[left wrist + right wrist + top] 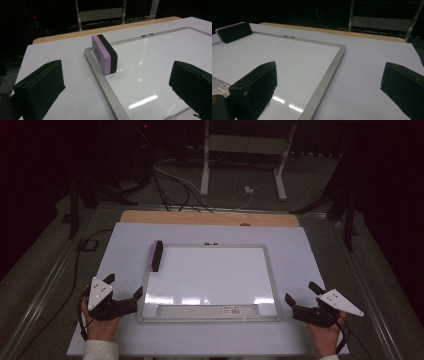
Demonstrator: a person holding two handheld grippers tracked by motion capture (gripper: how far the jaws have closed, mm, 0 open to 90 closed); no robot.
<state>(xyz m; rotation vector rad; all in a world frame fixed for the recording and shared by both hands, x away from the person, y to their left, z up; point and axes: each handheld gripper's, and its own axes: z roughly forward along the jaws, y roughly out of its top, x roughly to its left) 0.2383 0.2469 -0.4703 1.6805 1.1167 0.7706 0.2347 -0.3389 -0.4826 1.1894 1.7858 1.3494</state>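
1. The eraser [156,255] stands on its edge at the far left corner of the whiteboard [210,275].
2. The left gripper [122,290] rests just beside the board's near left corner, jaws wide, holding nothing.
3. The right gripper [302,292] rests near the board's right side, jaws wide, holding nothing.

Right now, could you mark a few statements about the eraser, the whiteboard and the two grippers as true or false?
1. The eraser stands on edge at the whiteboard's left frame. True.
2. The left gripper is shut on the eraser. False: its jaws are open and it sits apart from the eraser.
3. The right gripper is open and holds nothing. True.
4. The whiteboard is covered in writing. False: its surface is blank, with only light reflections.
5. The eraser is purple and black. True.
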